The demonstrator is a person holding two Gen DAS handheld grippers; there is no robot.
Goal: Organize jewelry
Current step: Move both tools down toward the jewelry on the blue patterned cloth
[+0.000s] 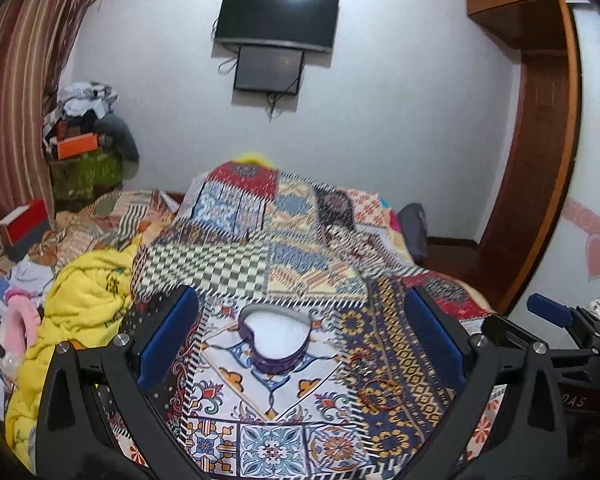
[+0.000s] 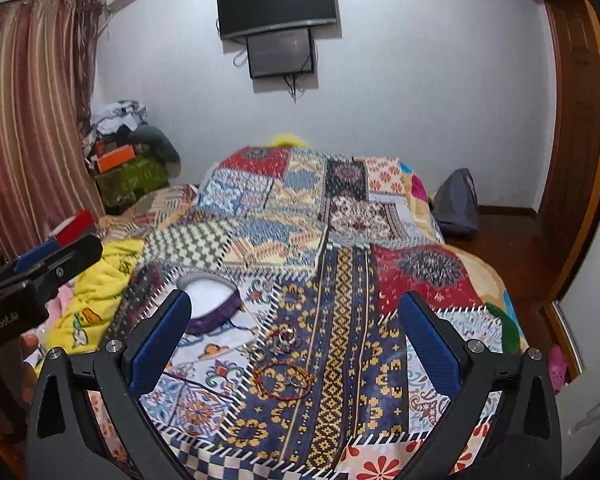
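A purple heart-shaped box [image 1: 275, 341] with a white lining lies open on the patterned bedspread, centred ahead of my left gripper [image 1: 300, 340], which is open and empty. The same box [image 2: 210, 300] shows in the right wrist view, beyond the left blue finger. A red beaded bracelet [image 2: 284, 381] and a cluster of rings and small bands [image 2: 283, 339] lie on the blue-and-yellow patch, ahead of my open, empty right gripper [image 2: 296, 344]. In the left wrist view the bracelet [image 1: 380, 394] lies right of the box. My right gripper [image 1: 552, 314] appears there at the right edge.
A crumpled yellow blanket [image 1: 80, 312] and clutter sit left of the box. My left gripper's body [image 2: 40, 272] shows at the left of the right wrist view. A grey bag [image 2: 458, 200] stands on the floor by the bed's far right side. Wooden door frame [image 1: 540, 140] at right.
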